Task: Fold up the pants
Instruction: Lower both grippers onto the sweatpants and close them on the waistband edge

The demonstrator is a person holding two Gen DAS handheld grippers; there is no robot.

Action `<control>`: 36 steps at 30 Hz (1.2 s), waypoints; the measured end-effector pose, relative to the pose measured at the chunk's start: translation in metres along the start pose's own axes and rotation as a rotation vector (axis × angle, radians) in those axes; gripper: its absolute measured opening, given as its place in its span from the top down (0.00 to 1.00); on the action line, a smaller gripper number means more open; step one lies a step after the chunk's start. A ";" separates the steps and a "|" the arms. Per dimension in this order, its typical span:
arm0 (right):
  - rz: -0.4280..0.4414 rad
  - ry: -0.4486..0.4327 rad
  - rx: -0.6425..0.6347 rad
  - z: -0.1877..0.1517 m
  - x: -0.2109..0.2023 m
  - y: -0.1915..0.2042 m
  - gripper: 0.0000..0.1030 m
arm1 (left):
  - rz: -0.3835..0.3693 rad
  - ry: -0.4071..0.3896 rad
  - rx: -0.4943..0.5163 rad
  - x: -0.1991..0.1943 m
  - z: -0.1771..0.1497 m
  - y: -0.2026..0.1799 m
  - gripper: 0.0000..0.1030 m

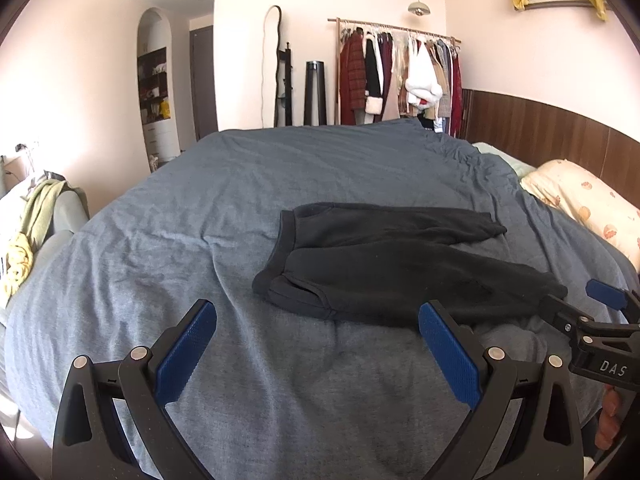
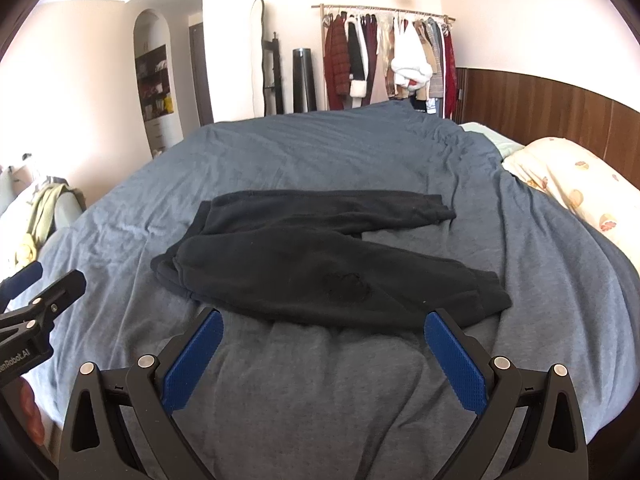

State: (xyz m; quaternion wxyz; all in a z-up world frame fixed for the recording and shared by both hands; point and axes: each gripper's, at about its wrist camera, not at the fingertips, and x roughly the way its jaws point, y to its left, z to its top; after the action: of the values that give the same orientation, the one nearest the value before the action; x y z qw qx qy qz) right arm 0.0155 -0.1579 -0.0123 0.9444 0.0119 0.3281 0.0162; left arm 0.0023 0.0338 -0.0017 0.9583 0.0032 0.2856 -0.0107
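Both tools spread wide, left tool (image 1: 318, 354) and right tool (image 2: 323, 358), above black pants (image 2: 320, 264) on blue-grey bedcover (image 2: 320, 152), waistband detail indistinct

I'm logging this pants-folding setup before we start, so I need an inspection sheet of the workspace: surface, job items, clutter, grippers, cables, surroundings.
Surface: bed covered by a wrinkled blue-grey blanket.
Job's things: black pants lying flat on the blanket, waistband to the left, legs spread apart toward the right, not yet folded.
Clutter: patterned pillow at the right edge; green and yellow clothes heaped on a chair at left.
Grippers: left gripper open, above the blanket short of the waistband; right gripper open, near the closer leg cuff; neither touches the pants.
Cables: nothing seen.
Surroundings: clothes rack by the far wall, wavy mirror, arched shelves, wooden wall panel.
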 end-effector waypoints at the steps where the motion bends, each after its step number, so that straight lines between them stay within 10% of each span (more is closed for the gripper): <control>1: 0.000 0.006 -0.004 0.000 0.003 0.002 0.00 | -0.005 0.006 0.006 0.004 -0.001 0.000 0.00; 20: 0.078 0.182 -0.244 0.004 0.125 0.056 0.01 | 0.017 0.142 0.256 0.115 0.005 0.012 0.01; 29: 0.146 0.404 -0.317 0.021 0.141 0.079 0.07 | -0.108 0.287 0.477 0.129 0.025 0.004 0.01; 36: 0.075 0.410 -0.360 0.017 0.154 0.073 0.13 | -0.136 0.291 0.645 0.157 0.016 -0.004 0.12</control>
State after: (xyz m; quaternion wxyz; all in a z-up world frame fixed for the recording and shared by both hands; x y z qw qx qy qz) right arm 0.1445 -0.0788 -0.0921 0.8440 -0.1478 0.5035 0.1112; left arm 0.1420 0.0266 -0.0739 0.8543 0.2878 0.4007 -0.1636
